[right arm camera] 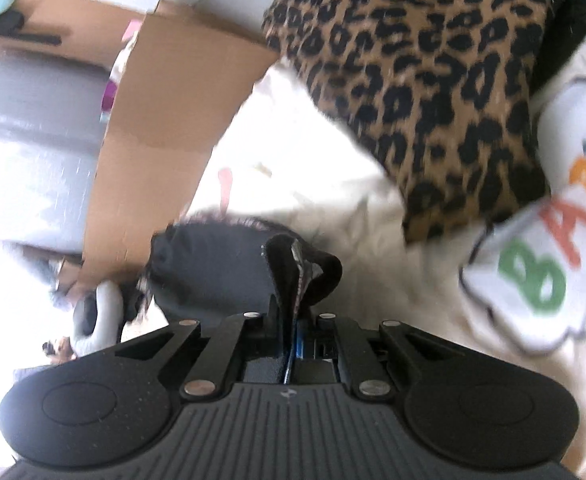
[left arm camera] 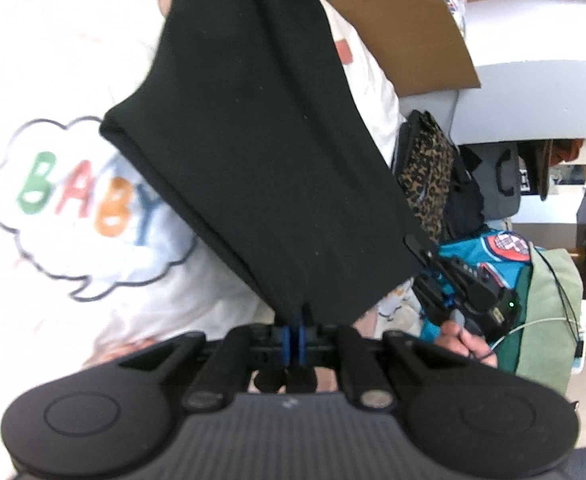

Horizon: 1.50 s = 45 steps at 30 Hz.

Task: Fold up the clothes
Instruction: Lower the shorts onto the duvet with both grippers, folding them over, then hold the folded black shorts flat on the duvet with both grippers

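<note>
A black garment (left arm camera: 253, 140) hangs stretched in the air over a white blanket (left arm camera: 73, 80) printed with "BABY". My left gripper (left arm camera: 295, 320) is shut on one lower corner of it. My right gripper (right arm camera: 291, 312) is shut on another edge of the black garment (right arm camera: 221, 272), which bunches up in front of its jaws. The right gripper also shows in the left wrist view (left arm camera: 453, 280), at the garment's right corner, held by a hand.
A folded leopard-print cloth (right arm camera: 421, 88) lies on the white blanket (right arm camera: 353, 240), also seen in the left wrist view (left arm camera: 425, 176). An open cardboard box (right arm camera: 165, 120) stands beside it. More clothes, teal (left arm camera: 489, 256) and green (left arm camera: 549, 304), lie to the right.
</note>
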Available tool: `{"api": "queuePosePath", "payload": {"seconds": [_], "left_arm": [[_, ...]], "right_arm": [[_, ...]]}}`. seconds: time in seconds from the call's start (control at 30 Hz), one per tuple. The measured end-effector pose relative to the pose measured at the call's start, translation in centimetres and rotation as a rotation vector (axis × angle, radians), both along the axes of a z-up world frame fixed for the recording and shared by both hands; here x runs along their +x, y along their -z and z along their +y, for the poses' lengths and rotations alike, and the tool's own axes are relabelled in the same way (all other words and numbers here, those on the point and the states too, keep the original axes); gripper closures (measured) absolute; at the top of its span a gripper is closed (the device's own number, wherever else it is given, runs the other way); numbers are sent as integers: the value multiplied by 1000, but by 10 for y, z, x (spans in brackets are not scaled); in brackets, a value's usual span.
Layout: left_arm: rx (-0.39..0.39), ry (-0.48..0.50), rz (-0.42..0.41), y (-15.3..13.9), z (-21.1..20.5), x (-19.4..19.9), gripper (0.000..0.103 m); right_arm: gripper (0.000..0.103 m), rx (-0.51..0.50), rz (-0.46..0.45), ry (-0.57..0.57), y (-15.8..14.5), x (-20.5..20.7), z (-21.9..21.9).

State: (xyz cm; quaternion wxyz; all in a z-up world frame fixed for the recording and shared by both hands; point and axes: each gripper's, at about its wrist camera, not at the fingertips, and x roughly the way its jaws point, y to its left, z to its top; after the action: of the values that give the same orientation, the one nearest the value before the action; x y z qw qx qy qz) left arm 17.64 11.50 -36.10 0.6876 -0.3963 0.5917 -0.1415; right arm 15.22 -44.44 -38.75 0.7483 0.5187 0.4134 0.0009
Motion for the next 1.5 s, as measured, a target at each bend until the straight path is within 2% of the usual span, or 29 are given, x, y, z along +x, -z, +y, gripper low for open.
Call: {"api": "queuePosePath", "payload": {"seconds": [0.23,0.57,0.73,1.0,1.13,1.27,1.43,1.47,1.5], "left_arm": [[80,-13,15,-14,27,-20,99],[133,-10,58,-1,52,-34,99],[143,-26,87,20,53,-43,99],[154,-86,131,65,51,-63,99],[154,-90,136,84,48,-63,99],[140,-99,143,95,49,-63,99],[129,-98,140,98,51,-61,99],[129,-95,137,97,51,-60,99],[128,-91,133,96,51,-59,99]], "right_arm": [[99,3,35,-130,-15,-32,23],[99,0,62,-282,-20,-43,56],[99,-16,96,-382,-8,-39,65],[99,8,134,-396,29,-57,70],[98,-30,133,-383,45,-62,68],[92,-59,123,-387,52,-61,64],[80,-63,88,-422,52,-54,58],[67,-61,82,-426,52,-52,56],[62,-59,77,-429,52,-50,54]]}}
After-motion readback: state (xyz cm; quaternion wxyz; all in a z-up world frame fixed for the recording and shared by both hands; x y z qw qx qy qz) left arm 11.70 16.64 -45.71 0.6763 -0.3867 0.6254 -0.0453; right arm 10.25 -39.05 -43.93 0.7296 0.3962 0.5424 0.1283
